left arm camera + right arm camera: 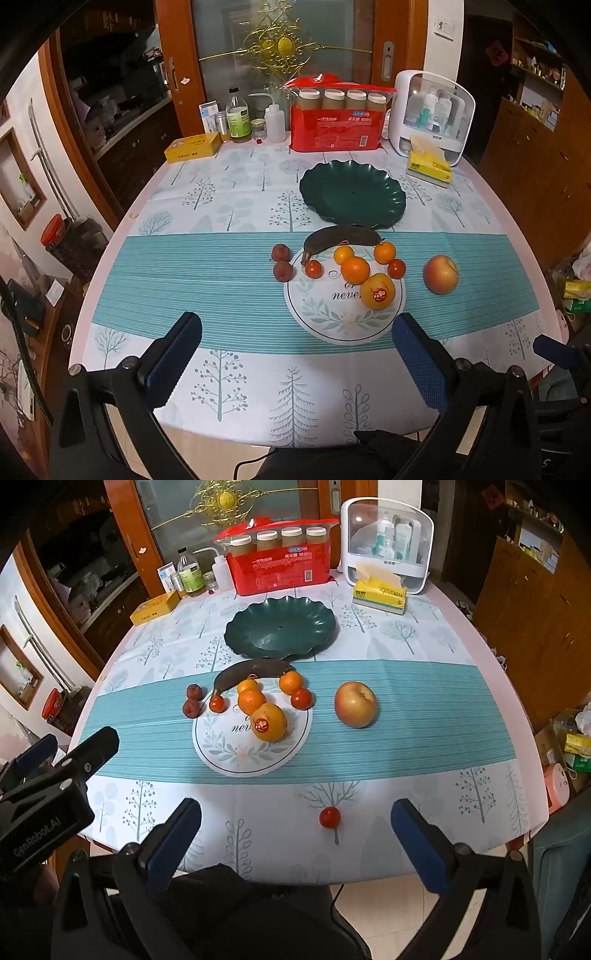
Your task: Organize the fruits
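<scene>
Both wrist cameras look forward over the table's [122, 295] near edge, angled down. The left view sits closer to the white plate [321, 325]; the right view [221, 753] hangs farther back. Both share the fruit and green dish [352, 195].

at the far edge of your table sit a yellow tin [192, 147], a green-labelled bottle [238, 117], a squeeze bottle [275, 123], a red package [338, 127], a white organizer [430, 114] and a tissue pack [428, 164].

One dark banana [251, 670], one apple [355, 704], four oranges [269, 722], three cherry tomatoes [330, 817], two wrinkled reddish fruits [191, 708], two plates: green plate [280, 631], white plate [236, 753].
</scene>
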Tool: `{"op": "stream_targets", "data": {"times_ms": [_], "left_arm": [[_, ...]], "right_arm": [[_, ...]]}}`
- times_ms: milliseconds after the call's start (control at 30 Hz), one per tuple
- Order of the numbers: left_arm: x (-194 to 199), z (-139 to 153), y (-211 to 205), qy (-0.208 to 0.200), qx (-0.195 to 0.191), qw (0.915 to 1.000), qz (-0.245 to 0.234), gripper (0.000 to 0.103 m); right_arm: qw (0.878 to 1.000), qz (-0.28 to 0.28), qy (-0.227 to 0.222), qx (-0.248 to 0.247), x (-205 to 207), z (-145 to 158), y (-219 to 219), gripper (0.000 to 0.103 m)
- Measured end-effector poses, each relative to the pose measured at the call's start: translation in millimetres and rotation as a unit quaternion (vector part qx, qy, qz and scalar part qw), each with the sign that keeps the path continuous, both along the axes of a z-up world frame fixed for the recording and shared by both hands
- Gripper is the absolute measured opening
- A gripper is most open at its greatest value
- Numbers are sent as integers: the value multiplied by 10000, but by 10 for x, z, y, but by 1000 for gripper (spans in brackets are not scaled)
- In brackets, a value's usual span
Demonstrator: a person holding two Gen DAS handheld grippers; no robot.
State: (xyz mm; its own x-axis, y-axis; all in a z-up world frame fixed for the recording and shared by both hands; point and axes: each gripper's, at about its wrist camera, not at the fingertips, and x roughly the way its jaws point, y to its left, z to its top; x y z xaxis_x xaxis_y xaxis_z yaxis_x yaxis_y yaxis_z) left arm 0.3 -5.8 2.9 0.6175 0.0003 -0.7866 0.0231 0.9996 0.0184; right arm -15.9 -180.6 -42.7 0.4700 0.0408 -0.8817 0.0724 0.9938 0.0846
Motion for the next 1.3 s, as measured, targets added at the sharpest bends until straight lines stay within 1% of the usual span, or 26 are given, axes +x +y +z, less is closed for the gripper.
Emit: {"op": "stream_targets", "data": {"times_ms": [133, 167, 533, 833, 967, 1167, 1233, 1300], "left_arm": [[-9, -4, 20, 20, -14, 10000, 26, 102], [26, -40, 107, 38, -51, 10000, 17, 102], [40, -39, 182, 95, -124, 9998, -77, 102], [62, -63, 322, 255, -144, 9992, -263, 102], [83, -108, 413, 364, -97, 9988, -301, 102], [164, -199, 575, 435, -80, 9985, -314, 102], [202, -241, 614, 431, -172, 9983, -360, 102], [213, -278, 638, 428, -248, 9980, -382, 102]], "right_arm": [[10000, 15, 31, 21, 20, -24, 22, 103], [10000, 18, 36, 22, 15, -27, 29, 103], [10000, 22, 81, -6, -3, -35, 99, 103], [9999, -135, -62, -83, -14, 21, 225, 103], [9995, -255, -145, -81, -6, 32, 295, 103], [9991, -341, -235, -96, -9, -29, 432, 103], [9988, -389, -271, -86, -16, -57, 461, 103], [9985, -348, -403, -105, -24, -90, 491, 103]]}}
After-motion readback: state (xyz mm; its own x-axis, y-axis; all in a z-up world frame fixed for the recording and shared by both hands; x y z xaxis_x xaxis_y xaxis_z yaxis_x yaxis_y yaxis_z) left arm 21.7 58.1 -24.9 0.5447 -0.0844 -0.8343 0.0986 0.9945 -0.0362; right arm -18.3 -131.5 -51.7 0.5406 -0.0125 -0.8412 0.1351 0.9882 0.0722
